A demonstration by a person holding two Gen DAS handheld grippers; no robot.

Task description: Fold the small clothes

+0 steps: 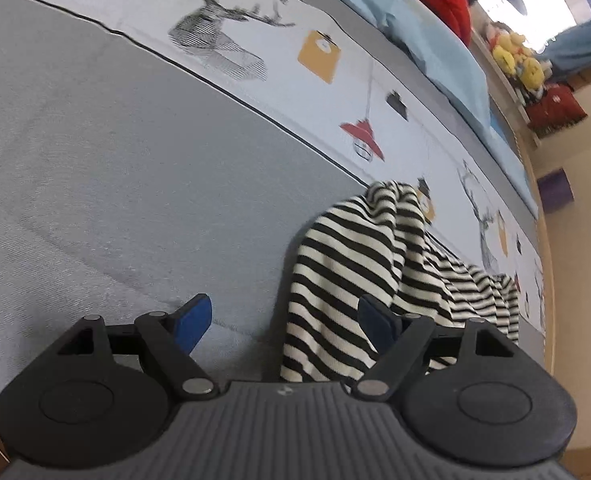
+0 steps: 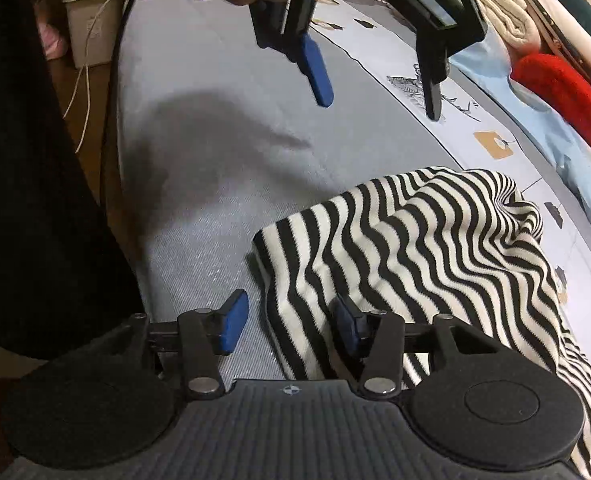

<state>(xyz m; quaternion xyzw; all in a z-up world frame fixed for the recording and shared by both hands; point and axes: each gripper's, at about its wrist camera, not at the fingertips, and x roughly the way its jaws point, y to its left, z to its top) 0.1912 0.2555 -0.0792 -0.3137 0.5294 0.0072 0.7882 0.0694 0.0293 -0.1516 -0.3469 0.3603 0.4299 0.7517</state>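
Bed in grey-blue fabric is seen across both views, with a printed strip along its far side. Left gripper is held with jaws spread wide, nothing gripped; one pad is over bare bed, the other over the striped garment. Right gripper is seen with jaws partly open, empty, straddling the garment's near left edge. Garment lies crumpled on the bed, right of centre.
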